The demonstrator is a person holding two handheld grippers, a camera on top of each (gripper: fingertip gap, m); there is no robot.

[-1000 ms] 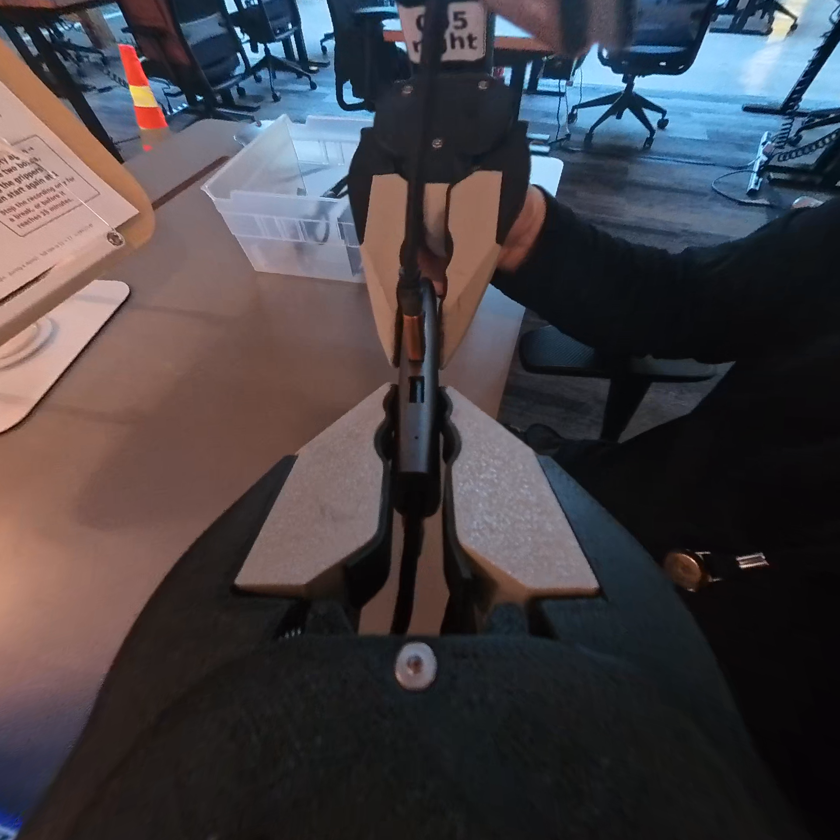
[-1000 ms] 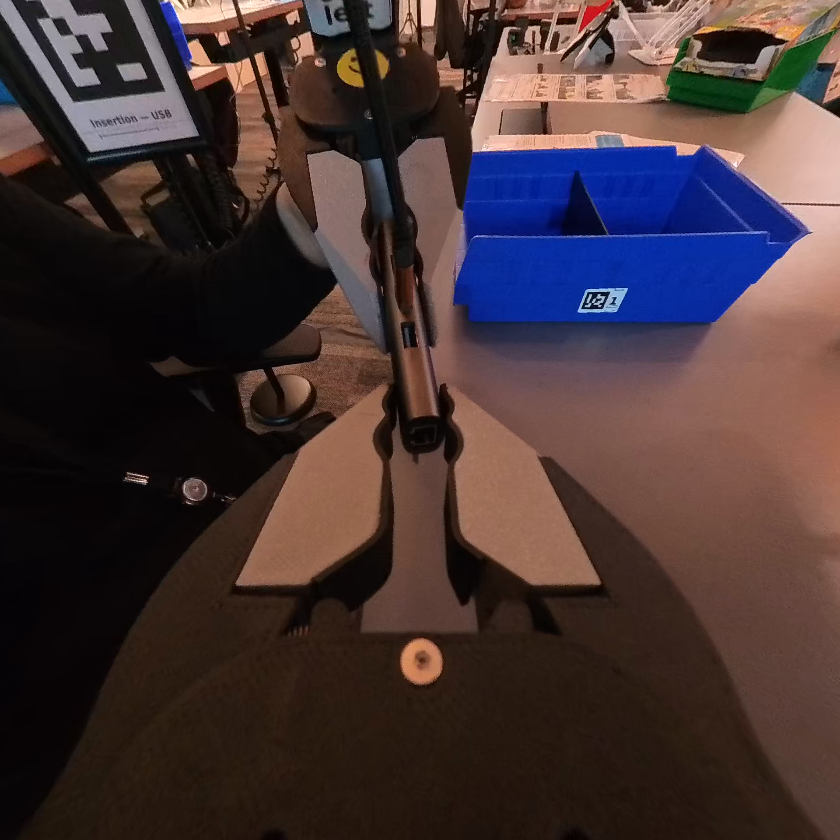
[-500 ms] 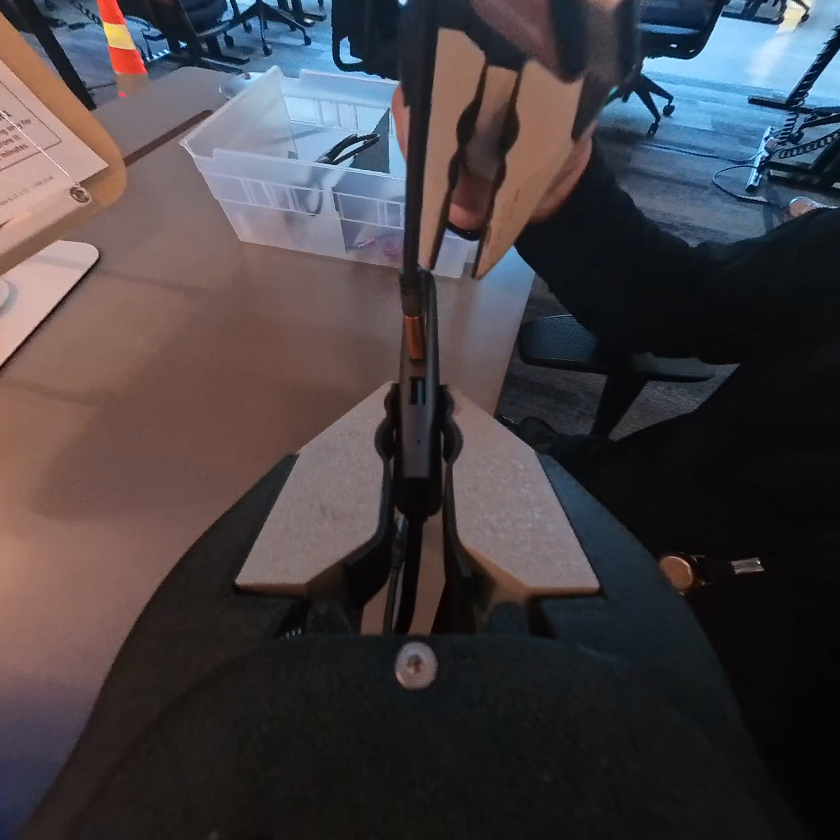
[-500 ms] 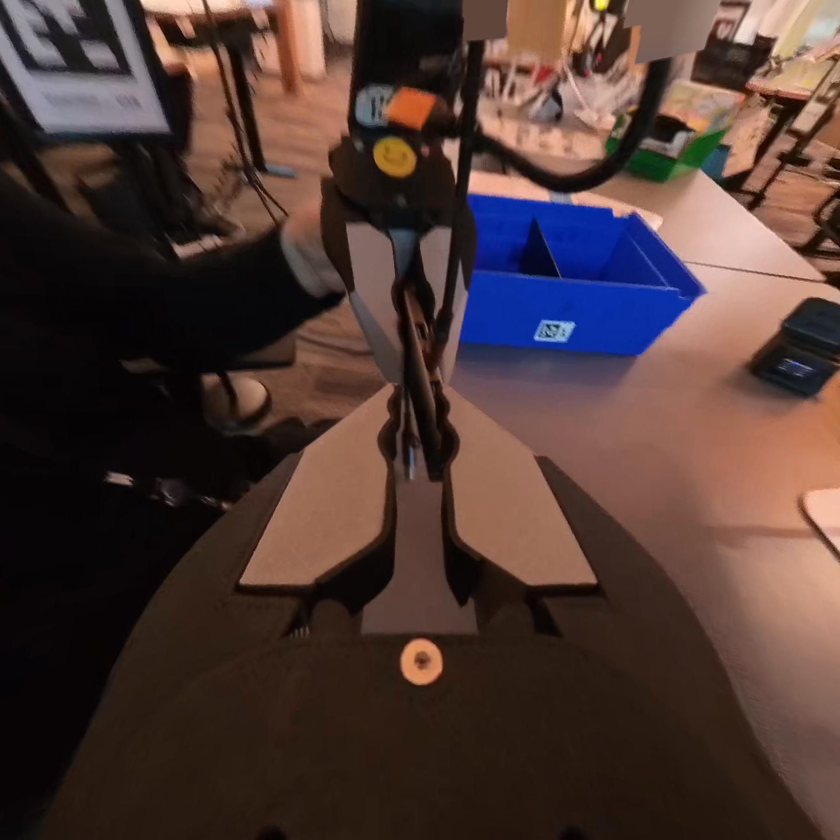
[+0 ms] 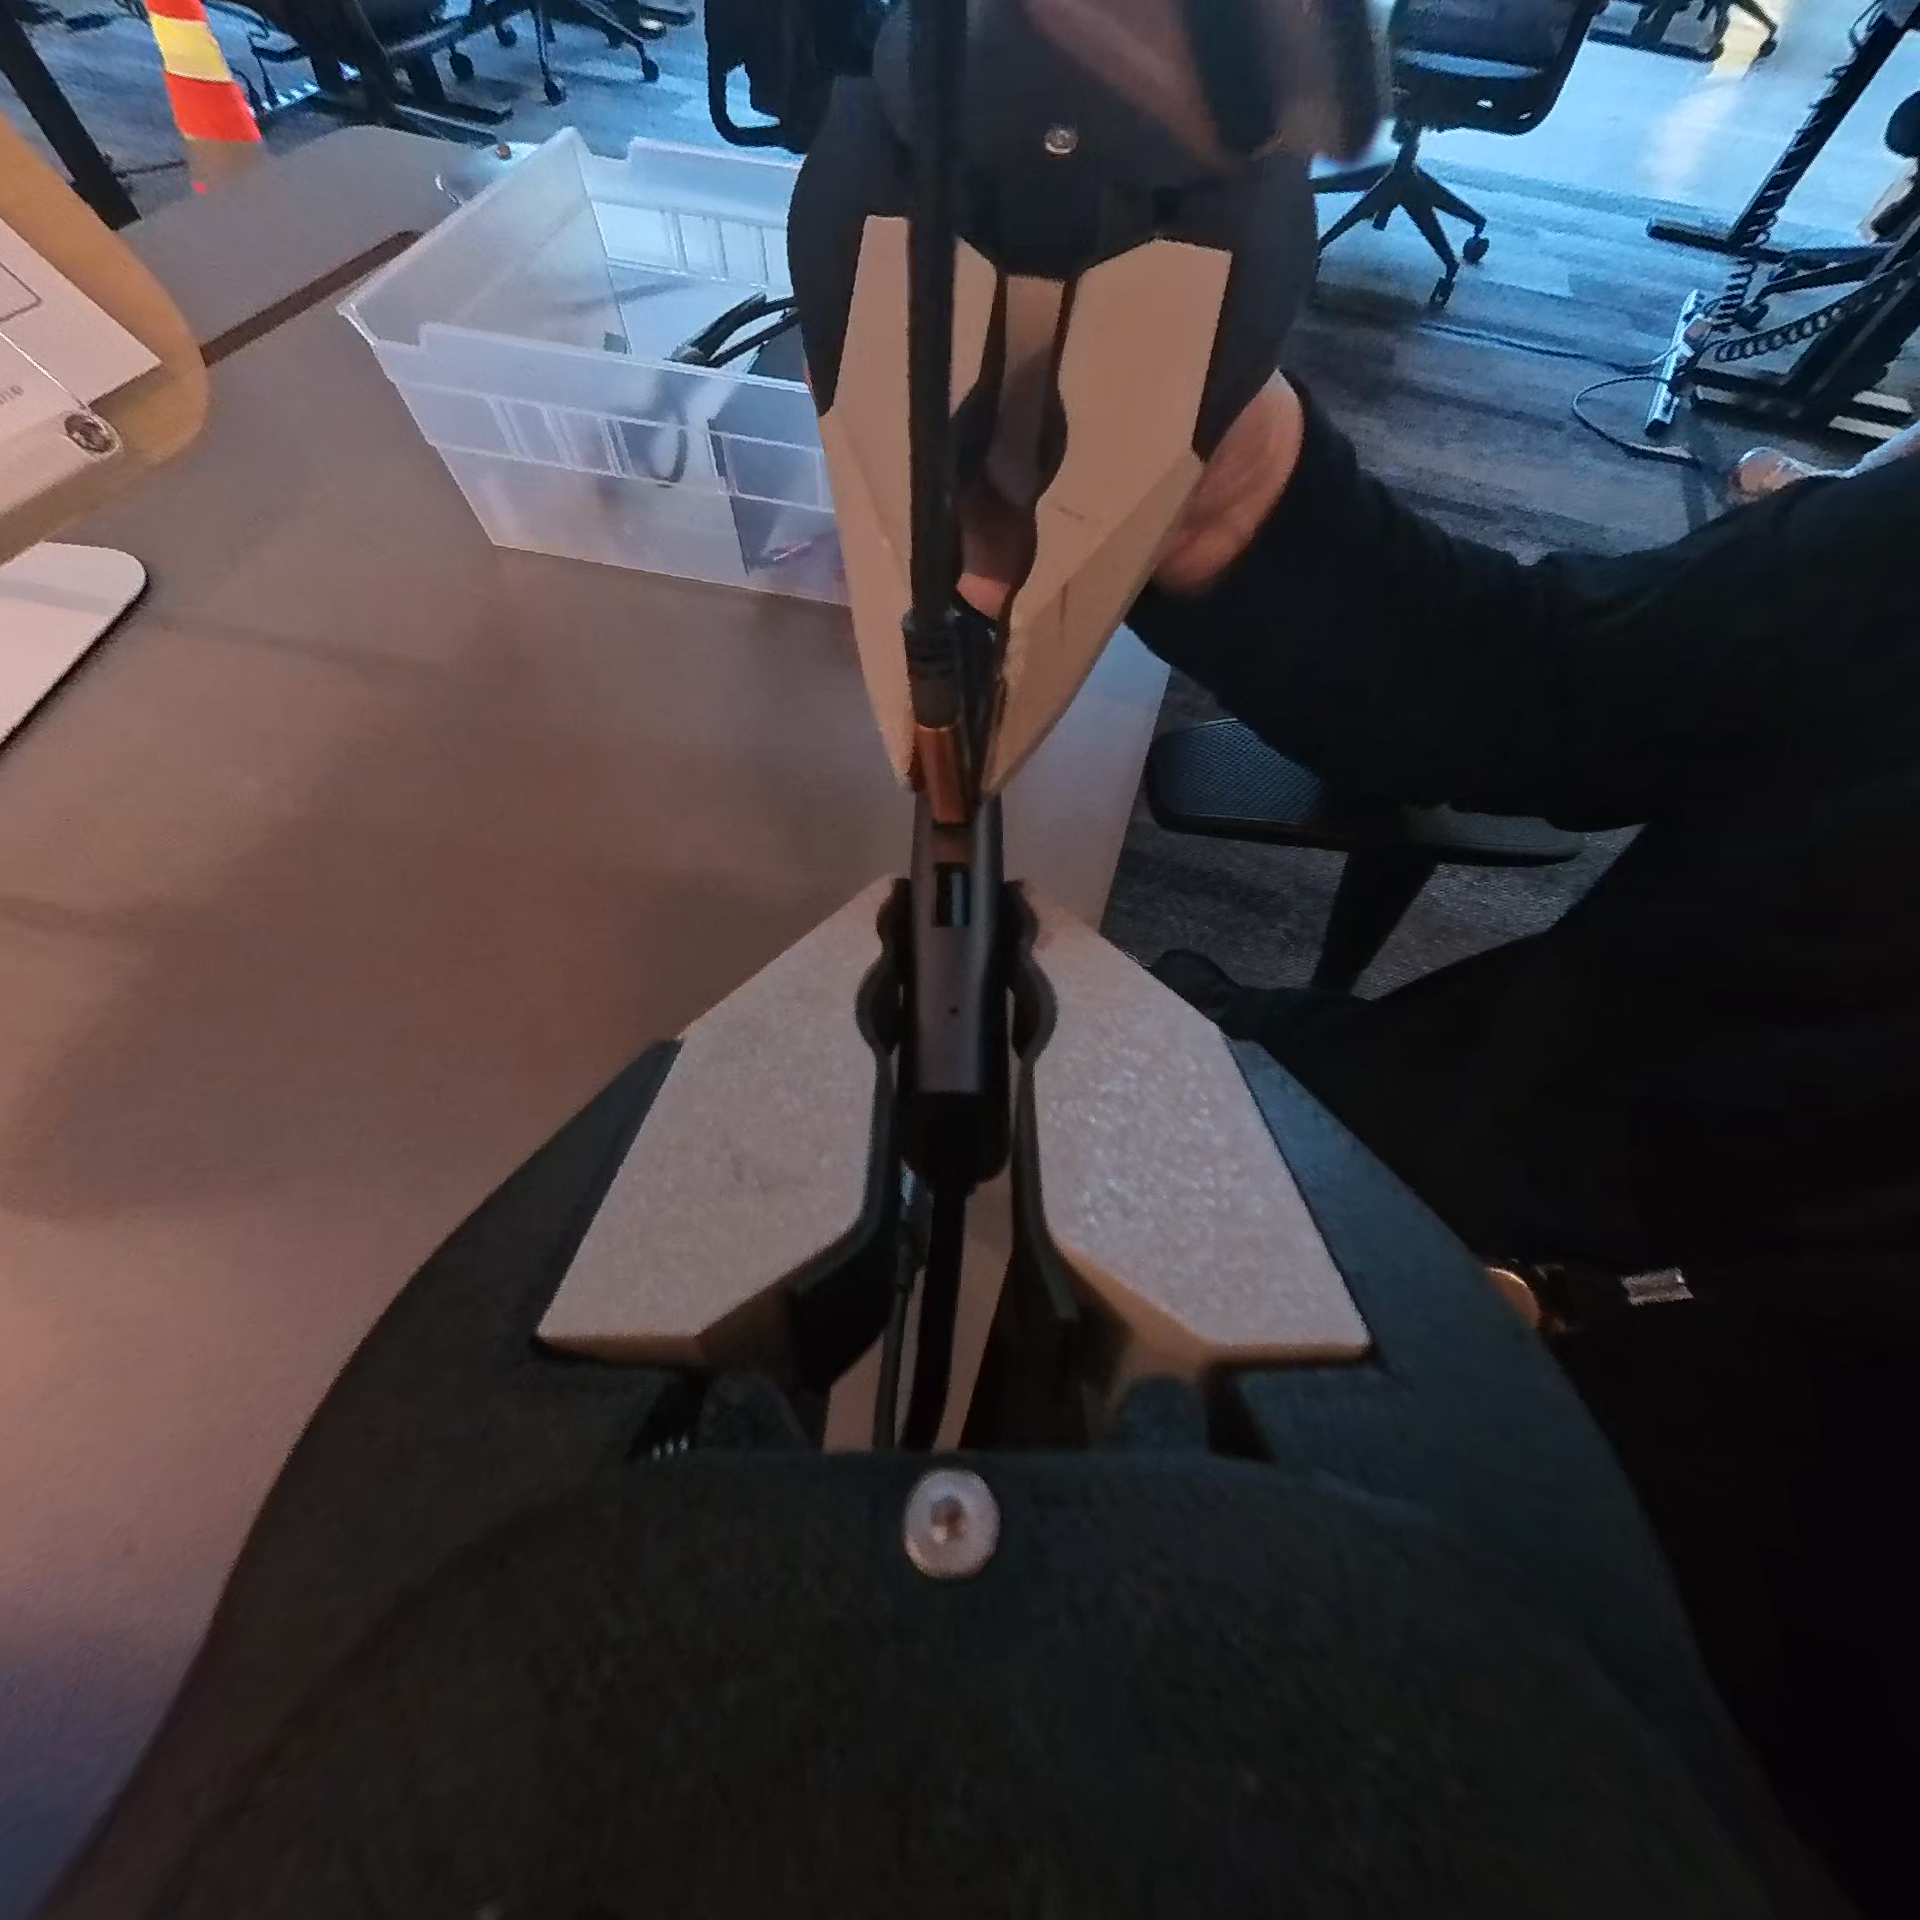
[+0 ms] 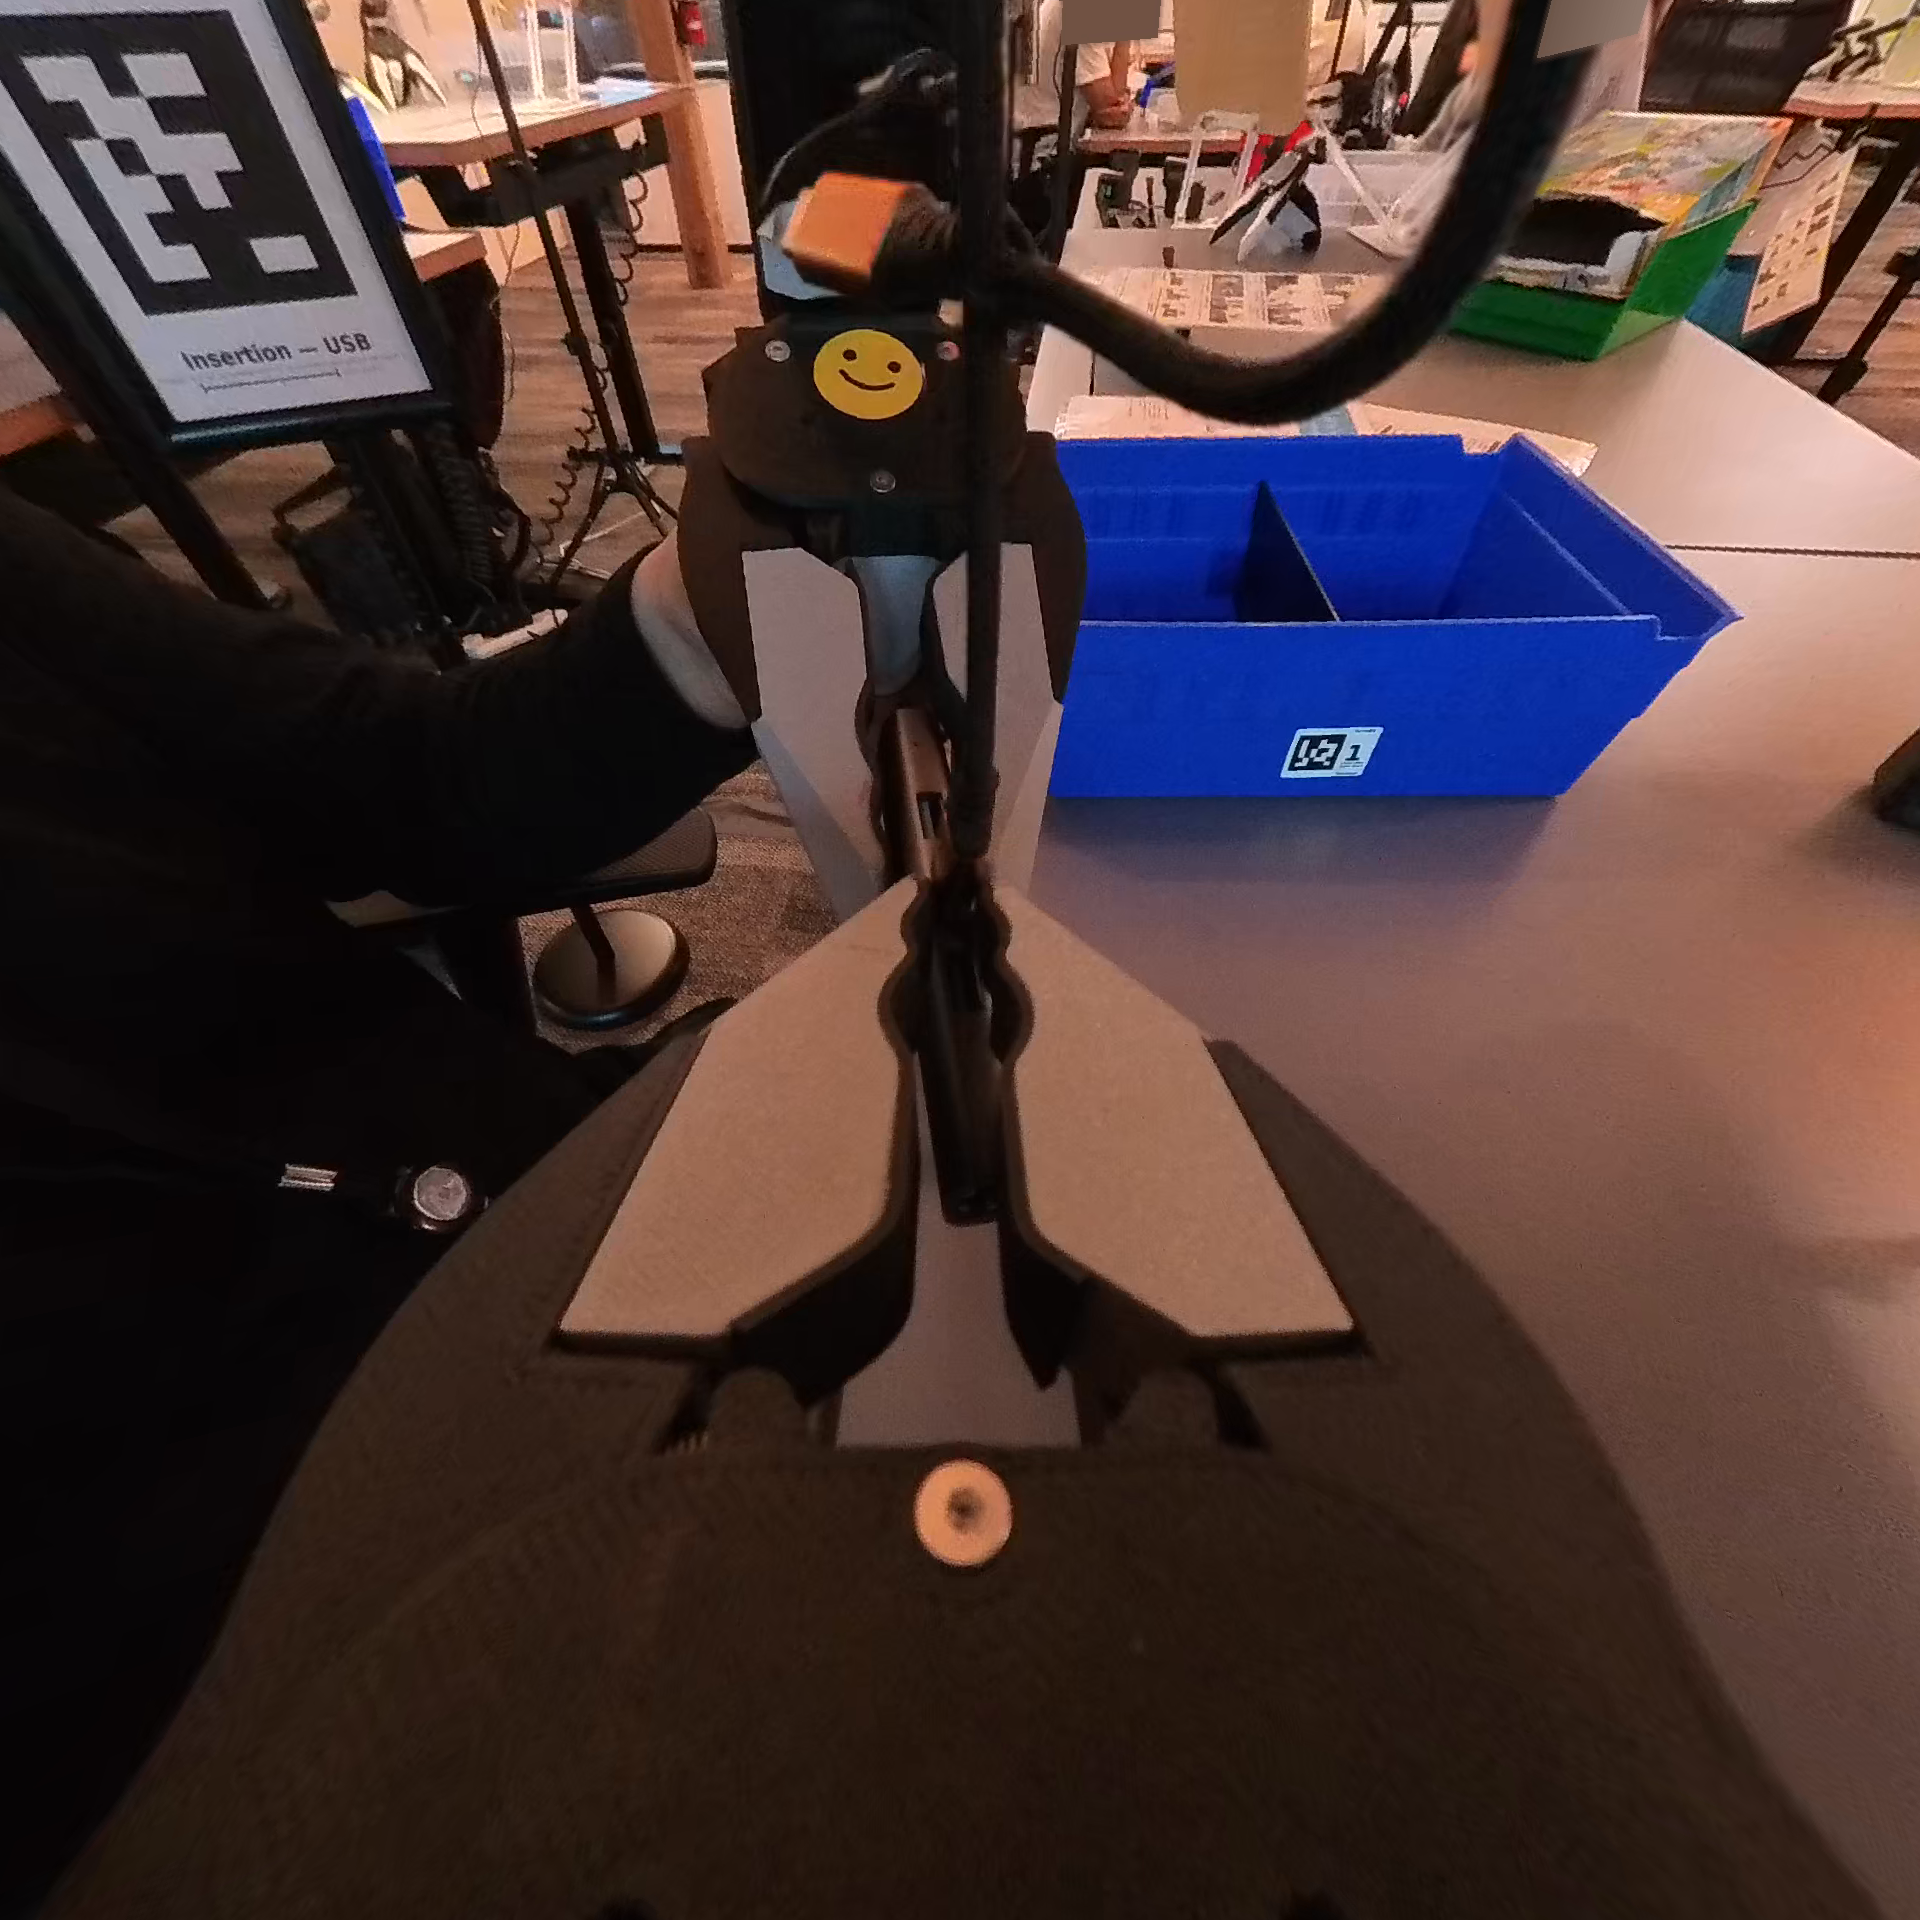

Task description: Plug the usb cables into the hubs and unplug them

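Two handheld grippers, tip to tip above the near edge of a grey table [image 5: 312, 831], each carried by a hand in a black sleeve.

Left gripper [image 5: 954, 935]: level, pointing forward over the table edge. Fingers [image 5: 758, 1122] drawn in tight on a slim dark USB hub [image 5: 954, 997], which lies lengthwise in the notch between the tips. Hub's front end juts just past the fingertips, one port showing on its upper face; its own lead runs back between the fingers toward the gripper body.

Right gripper [image 6: 961, 935]: facing the left one, tips nearly touching it. Fingers [image 6: 1132, 1132] closed on the dark plug end of a USB cable [image 6: 977, 520]. In the left wrist view a copper-coloured connector [image 5: 943, 774] sits between the right gripper's tips, meeting the hub's far end; how deep it is seated cannot be told. Black cable climbs from the fingertips, out of the top of both views.

Beyond the fingers, left wrist view: clear plastic bin [image 5: 499, 416], holding dark cables, well apart from the tips.

Beyond the fingers, right wrist view: blue divided bin [image 6: 1351, 675], to the right of the tips.
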